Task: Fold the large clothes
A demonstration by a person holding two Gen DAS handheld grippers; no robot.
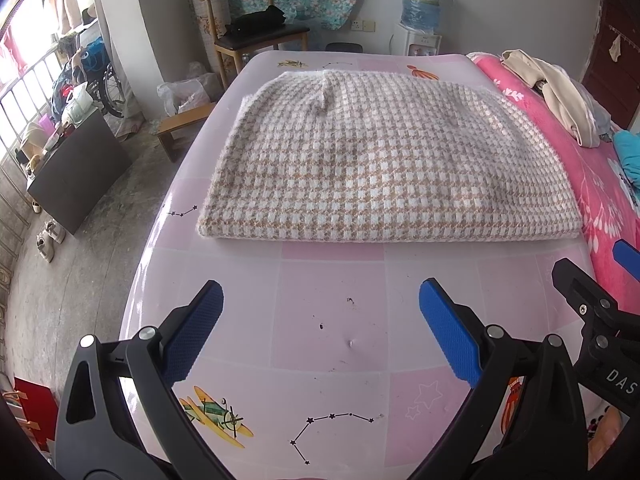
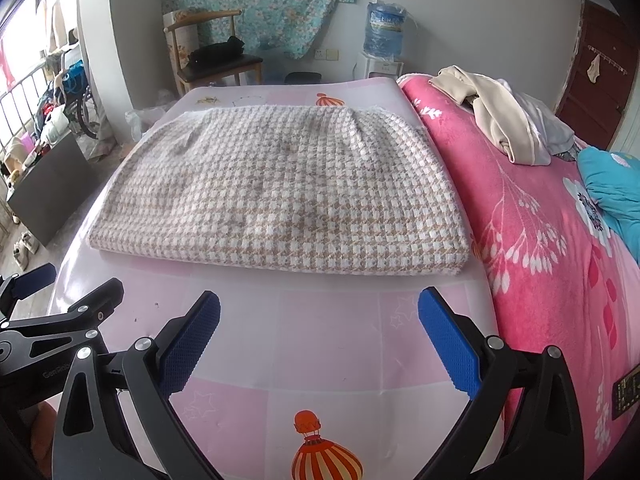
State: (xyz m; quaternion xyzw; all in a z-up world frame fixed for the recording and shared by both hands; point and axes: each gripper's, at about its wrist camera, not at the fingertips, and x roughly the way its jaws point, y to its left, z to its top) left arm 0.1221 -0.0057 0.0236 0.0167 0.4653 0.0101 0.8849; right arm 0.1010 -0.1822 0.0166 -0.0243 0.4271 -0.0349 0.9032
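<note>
1. Left claw [image 1: 320, 312]: level above the near part of the counter [image 1: 332, 280], pointing forward toward the garment. Blue pads [image 1: 448, 328] stand wide apart; nothing is between them.
2. Right claw [image 2: 320, 312]: same pose, beside the left claw and to its right. Pads [image 2: 446, 330] wide apart, gripping nothing.
3. Each claw shows at the edge of the other's view: the right claw at the right edge of the left wrist view, the left claw at the left edge of the right wrist view.
4. Garment [image 1: 384, 160]: a checked beige-and-white knit, folded into a flat, roughly rectangular stack. It lies on the counter ahead of both claws, clear of the pads. Its thick folded edge faces the claws.
5. Counter: covered in a pink printed sheet; bare between the claws and the garment.
6. Bed [image 2: 540, 240]: pink floral cover, touching the counter on the right of the right claw. A loose pile of beige clothes [image 2: 492, 120] lies on it, ahead and to the right.
7. Chair [image 1: 248, 36]: beyond the counter's far edge, ahead and left, with a dark bundle on the seat.
</note>
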